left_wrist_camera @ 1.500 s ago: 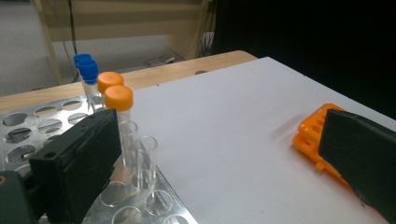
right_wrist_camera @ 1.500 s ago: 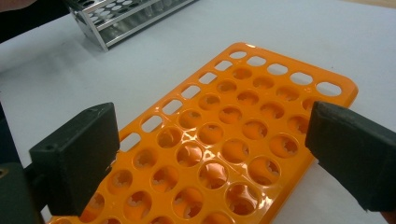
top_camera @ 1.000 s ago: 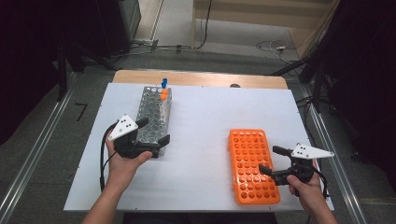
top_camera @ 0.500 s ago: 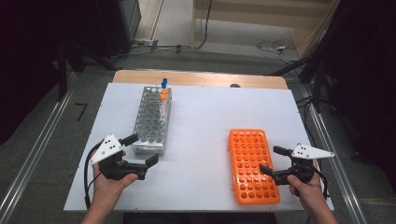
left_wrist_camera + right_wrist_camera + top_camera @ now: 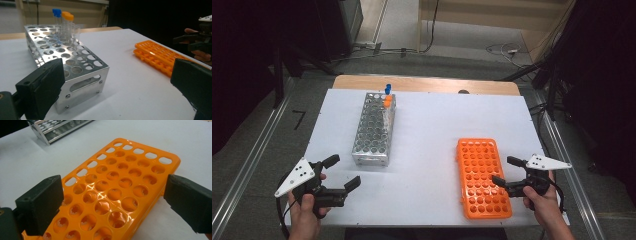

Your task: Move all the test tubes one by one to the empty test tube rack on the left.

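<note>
A silver metal tube rack (image 5: 374,130) stands left of centre on the white table (image 5: 437,125). At its far end it holds a blue-capped tube (image 5: 387,89) and orange-capped tubes (image 5: 387,102). My left gripper (image 5: 344,170) is open and empty, a little in front of the rack's near end, close to the table's front-left edge. In the left gripper view the metal rack (image 5: 65,57) lies just beyond the spread jaws. An empty orange rack (image 5: 482,177) lies flat at the front right. My right gripper (image 5: 504,170) is open and empty over that rack's right edge; the orange rack (image 5: 117,185) spans the gap between its jaws.
A wooden strip (image 5: 427,85) borders the table's far edge. Metal rails (image 5: 252,165) run along the floor on both sides, and cables lie on the floor behind. The left gripper view also shows the orange rack (image 5: 160,56) and the other gripper (image 5: 192,41) at the right.
My left gripper has drawn back from beside the metal rack toward the front-left corner of the table, staying open. The right gripper has held still.
</note>
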`<move>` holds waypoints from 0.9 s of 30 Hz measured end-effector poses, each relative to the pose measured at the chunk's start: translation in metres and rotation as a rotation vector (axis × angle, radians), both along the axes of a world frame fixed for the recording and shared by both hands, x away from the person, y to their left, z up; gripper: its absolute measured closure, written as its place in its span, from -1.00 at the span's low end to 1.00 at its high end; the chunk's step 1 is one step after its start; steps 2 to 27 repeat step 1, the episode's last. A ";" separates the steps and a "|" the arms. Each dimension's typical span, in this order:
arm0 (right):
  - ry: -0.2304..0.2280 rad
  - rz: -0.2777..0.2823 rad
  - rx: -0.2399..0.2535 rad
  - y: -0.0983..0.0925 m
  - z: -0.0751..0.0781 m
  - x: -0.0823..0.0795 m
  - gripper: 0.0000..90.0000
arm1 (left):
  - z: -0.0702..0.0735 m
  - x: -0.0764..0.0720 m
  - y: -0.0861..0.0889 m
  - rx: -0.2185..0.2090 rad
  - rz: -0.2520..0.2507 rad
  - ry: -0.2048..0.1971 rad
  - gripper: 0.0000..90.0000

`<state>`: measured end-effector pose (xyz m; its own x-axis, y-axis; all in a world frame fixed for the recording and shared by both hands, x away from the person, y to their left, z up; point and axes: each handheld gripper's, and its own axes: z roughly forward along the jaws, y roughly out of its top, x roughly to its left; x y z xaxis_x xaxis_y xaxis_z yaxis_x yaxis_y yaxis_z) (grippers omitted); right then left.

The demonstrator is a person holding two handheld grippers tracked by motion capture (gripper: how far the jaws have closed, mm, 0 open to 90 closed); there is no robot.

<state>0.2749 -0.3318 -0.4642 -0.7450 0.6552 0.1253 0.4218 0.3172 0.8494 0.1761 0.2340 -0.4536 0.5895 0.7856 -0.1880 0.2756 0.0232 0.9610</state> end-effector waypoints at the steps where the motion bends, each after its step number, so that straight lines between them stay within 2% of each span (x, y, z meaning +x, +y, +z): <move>1: 0.000 0.001 -0.001 0.000 0.000 0.000 -0.96 | 0.000 0.001 0.000 -0.002 0.002 0.001 -1.00; 27: 0.000 0.001 -0.001 0.000 0.000 0.000 -0.96 | 0.000 0.001 0.000 -0.002 0.002 0.001 -1.00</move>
